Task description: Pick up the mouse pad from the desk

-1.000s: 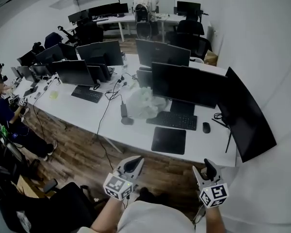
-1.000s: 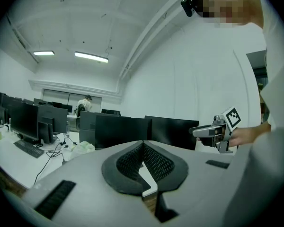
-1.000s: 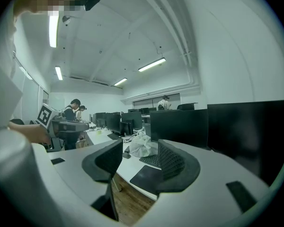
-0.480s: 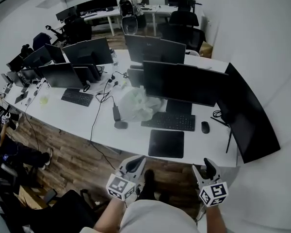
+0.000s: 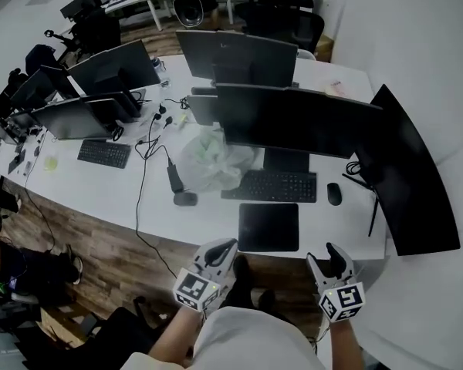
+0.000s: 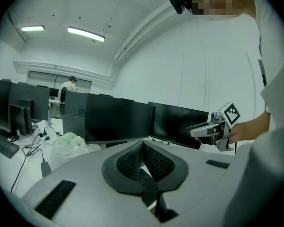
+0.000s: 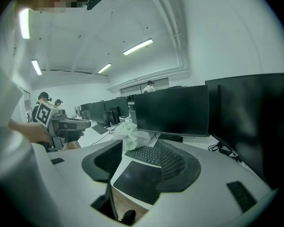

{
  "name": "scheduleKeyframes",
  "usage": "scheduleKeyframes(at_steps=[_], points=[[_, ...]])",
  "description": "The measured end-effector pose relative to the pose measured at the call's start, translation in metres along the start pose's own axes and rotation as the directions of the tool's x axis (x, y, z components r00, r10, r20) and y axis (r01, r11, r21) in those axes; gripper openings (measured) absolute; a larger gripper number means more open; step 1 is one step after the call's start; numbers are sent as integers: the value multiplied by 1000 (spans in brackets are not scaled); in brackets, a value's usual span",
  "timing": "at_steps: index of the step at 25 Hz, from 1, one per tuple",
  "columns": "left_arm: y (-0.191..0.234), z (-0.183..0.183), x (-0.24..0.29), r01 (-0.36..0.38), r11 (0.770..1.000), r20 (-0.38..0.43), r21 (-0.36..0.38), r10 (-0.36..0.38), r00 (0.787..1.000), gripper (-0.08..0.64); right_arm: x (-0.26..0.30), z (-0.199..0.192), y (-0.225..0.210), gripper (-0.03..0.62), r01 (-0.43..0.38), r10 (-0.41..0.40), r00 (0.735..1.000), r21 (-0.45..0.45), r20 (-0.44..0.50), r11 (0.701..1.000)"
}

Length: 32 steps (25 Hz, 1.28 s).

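Nearest, low in the head view and short of the desk's front edge: left gripper [image 5: 222,247], tips brought together with nothing between them; right gripper [image 5: 333,254], spread wide and likewise empty. No contact with anything yet.

Just beyond, on the white desk [image 5: 208,216], close to its front edge and roughly between the two grippers: the dark mouse pad [image 5: 268,227], lying flat and untouched. Framed between the parted jaws in the right gripper view, but well apart from them.

Behind the mouse pad, a black keyboard [image 5: 280,186]. Right of that, a mouse [image 5: 334,194]; left of it, a crumpled plastic bag [image 5: 211,159]. Farther back, a row of dark monitors [image 5: 293,119].

Judging from all this: nothing of the task done beyond the approach. Left to do: reach the near edge of the mouse pad, work a finger under it, close, lift clear. Likely awkward, being thin and flat against the tabletop; probably best slid toward the desk's front and pinched there.
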<state>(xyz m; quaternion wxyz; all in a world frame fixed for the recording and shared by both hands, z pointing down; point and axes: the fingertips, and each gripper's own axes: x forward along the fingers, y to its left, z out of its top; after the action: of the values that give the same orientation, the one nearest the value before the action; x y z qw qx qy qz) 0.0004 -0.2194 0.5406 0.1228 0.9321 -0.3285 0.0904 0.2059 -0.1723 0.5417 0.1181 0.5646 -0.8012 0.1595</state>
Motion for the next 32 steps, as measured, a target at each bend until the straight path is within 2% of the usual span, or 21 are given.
scheduleKeyframes(at_steps=[6, 11, 16, 25, 32], points=[[39, -28, 37, 73, 997, -63, -15, -74, 995, 17, 49, -25, -3, 259, 34, -31, 996, 35, -85, 999], [74, -54, 57, 102, 994, -111, -29, -104, 988, 17, 79, -43, -6, 268, 81, -72, 988, 59, -135, 995], [89, -77, 72, 131, 990, -145, -55, -138, 980, 17, 97, -67, -14, 268, 129, -115, 976, 67, -184, 989], [97, -129, 96, 115, 985, -207, -130, -140, 968, 17, 131, -130, -28, 275, 150, -116, 948, 95, -295, 984], [94, -172, 109, 68, 982, -247, -173, -111, 963, 17, 153, -192, -37, 288, 134, -73, 916, 127, -394, 983]])
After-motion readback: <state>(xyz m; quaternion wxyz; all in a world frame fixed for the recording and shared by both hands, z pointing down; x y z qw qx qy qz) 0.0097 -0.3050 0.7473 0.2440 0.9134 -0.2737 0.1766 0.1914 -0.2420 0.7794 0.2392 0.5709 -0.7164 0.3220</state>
